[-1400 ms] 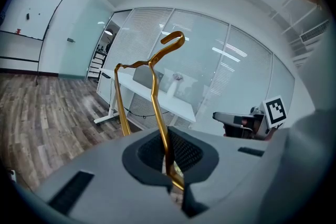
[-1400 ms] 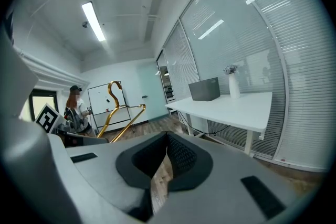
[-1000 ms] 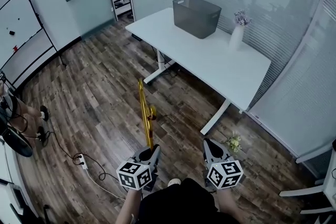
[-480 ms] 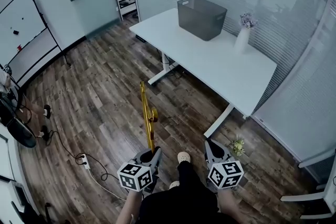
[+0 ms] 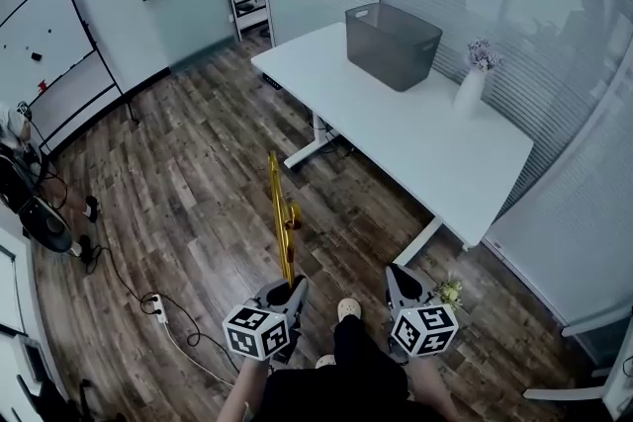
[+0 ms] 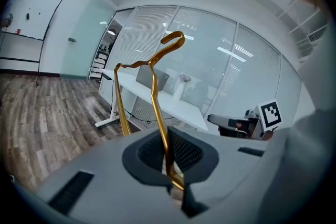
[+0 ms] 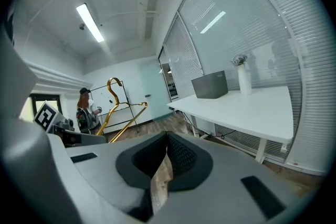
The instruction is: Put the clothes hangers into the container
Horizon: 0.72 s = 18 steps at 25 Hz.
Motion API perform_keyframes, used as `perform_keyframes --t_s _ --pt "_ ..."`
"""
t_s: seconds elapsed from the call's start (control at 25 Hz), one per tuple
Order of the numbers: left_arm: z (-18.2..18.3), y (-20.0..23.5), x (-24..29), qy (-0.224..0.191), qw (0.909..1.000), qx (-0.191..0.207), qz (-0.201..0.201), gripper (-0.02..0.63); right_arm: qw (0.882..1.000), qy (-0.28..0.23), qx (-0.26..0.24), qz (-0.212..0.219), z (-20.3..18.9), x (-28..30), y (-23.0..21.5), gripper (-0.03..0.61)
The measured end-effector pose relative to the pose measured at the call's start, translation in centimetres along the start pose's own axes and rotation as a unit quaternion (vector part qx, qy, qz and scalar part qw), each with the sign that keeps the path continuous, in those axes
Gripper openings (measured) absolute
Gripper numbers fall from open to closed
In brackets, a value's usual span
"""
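Note:
A gold wire clothes hanger (image 5: 282, 222) stands out from my left gripper (image 5: 292, 287), hook end away from me; its lower wire is pinched between the shut jaws (image 6: 170, 176). In the right gripper view the hanger (image 7: 123, 113) shows at the left. My right gripper (image 5: 399, 274) is beside it, jaws together with nothing in them (image 7: 165, 165). The container is a grey open bin (image 5: 393, 44) on the far end of a white table (image 5: 396, 128), well ahead of both grippers. It also shows small in the left gripper view (image 6: 152, 77) and in the right gripper view (image 7: 210, 85).
A white vase with flowers (image 5: 470, 86) stands on the table right of the bin. On the wood floor lie a power strip with cables (image 5: 153, 303) and a small bunch of flowers (image 5: 450, 294). A whiteboard (image 5: 45, 44) stands at the left. A person (image 7: 86, 113) is by it.
Both grippers have moved forward over the floor toward the table. The hanger stays in the left gripper and keeps its pose. The table and bin have shifted right and lower in the head view.

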State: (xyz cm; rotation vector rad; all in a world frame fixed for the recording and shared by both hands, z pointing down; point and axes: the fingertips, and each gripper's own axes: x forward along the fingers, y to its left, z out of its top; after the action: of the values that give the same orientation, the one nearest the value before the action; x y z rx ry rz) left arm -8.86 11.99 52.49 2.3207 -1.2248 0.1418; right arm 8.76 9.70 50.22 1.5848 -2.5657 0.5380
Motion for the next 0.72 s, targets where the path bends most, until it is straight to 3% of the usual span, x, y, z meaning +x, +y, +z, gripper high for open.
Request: perform_keyframes --t_s 0.72 --pt "5.7 5.0 11.0 0.007 0.9999 -0.009 0.012 0.008 1.000 0.022 -0.005 0.017 4.8 11.4 -6.5 0.026"
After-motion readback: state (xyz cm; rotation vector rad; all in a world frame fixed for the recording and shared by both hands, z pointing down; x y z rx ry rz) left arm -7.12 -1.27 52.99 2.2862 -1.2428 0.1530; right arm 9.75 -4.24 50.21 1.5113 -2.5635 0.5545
